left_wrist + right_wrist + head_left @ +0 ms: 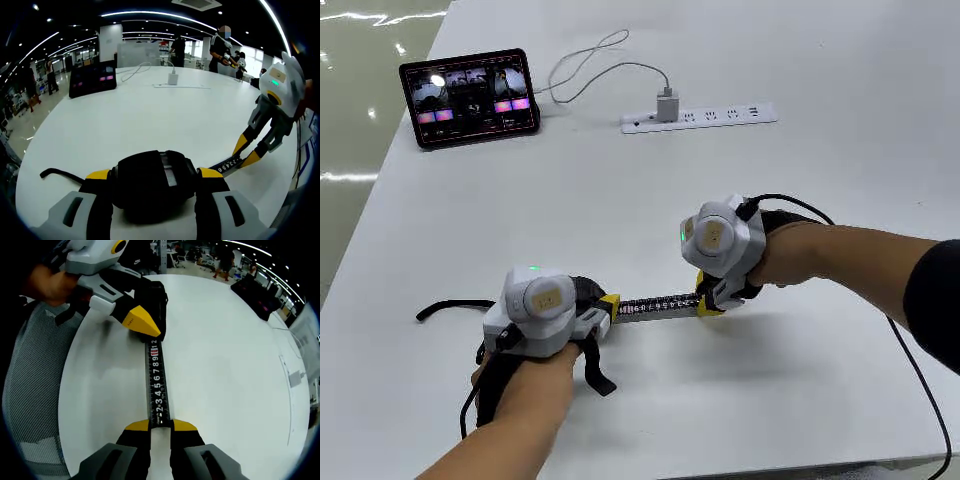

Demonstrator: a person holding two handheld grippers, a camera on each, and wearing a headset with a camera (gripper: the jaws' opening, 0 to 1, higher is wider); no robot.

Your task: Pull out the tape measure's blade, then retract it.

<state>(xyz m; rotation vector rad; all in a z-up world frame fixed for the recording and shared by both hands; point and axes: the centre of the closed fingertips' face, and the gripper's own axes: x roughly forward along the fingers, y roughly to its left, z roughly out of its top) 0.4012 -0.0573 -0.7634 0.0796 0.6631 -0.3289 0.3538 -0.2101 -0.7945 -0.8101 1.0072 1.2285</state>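
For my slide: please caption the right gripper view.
Right gripper pinches the pulled-out blade; left gripper holds the black case.

Black tape measure [152, 182], white-numbered black blade [156, 385], white table [740, 400].

Left gripper [154, 174] jaws clamped round case [152, 192], right gripper [160, 426] facing it, jaws pinched on blade [156, 375] tip, forearms [850, 255] angled inward

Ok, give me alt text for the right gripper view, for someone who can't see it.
The right gripper, jaws yellow-tipped, is shut on the end of a tape measure blade, which runs straight across a white table to the black tape measure case held by the left gripper. A dark tablet stands near the table's far edge.
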